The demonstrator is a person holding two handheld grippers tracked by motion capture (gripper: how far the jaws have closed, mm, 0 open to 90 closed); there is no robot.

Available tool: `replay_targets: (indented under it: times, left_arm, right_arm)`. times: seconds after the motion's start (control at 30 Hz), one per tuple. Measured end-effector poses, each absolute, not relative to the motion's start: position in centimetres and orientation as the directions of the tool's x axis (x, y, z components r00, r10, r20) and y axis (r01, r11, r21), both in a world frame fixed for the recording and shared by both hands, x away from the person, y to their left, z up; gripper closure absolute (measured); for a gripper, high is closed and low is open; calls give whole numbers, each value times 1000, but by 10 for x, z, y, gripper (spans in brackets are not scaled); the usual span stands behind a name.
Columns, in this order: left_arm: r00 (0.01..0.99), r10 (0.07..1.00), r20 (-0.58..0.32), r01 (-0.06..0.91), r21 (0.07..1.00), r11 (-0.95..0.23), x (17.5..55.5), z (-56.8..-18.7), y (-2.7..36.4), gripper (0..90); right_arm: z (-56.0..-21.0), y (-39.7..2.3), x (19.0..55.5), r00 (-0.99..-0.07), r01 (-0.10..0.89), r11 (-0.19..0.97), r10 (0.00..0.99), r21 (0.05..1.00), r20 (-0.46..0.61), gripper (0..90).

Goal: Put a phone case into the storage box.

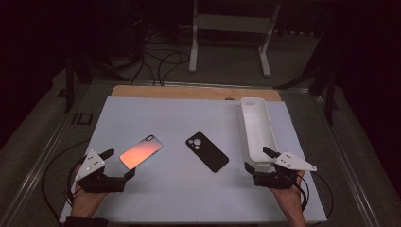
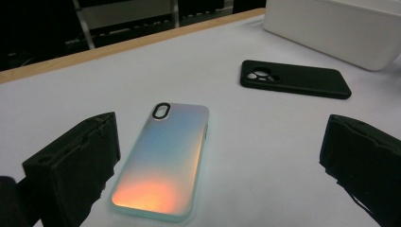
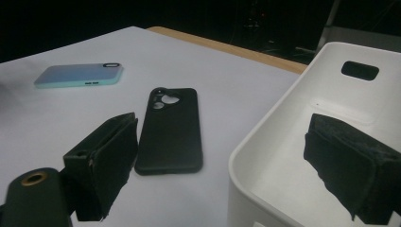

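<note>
the left tongs (image 1: 118, 165) sit spread and empty at the lower left of the high view, just below-left of the iridescent phone case (image 1: 141, 151), whose long axis slants toward the upper right. the right tongs (image 1: 257, 160), also spread and empty, straddle the white bin's (image 1: 257, 135) near corner. the black phone case (image 1: 207, 151) lies mid-table (image 1: 156, 198), nearer the right tongs.
</note>
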State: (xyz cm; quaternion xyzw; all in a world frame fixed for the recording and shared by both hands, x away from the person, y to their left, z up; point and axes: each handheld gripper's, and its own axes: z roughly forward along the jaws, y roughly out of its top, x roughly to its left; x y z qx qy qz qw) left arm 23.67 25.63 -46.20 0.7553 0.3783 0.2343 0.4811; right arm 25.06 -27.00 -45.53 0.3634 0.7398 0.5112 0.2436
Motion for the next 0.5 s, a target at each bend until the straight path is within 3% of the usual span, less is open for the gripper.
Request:
replay_targets:
  times: [0.5]
  left_arm:
    - [597,802,-1,377,883,-280,242,-464,254,0]
  right_arm:
    - [-456,-271,250,-608,292,223,794,930,1,106]
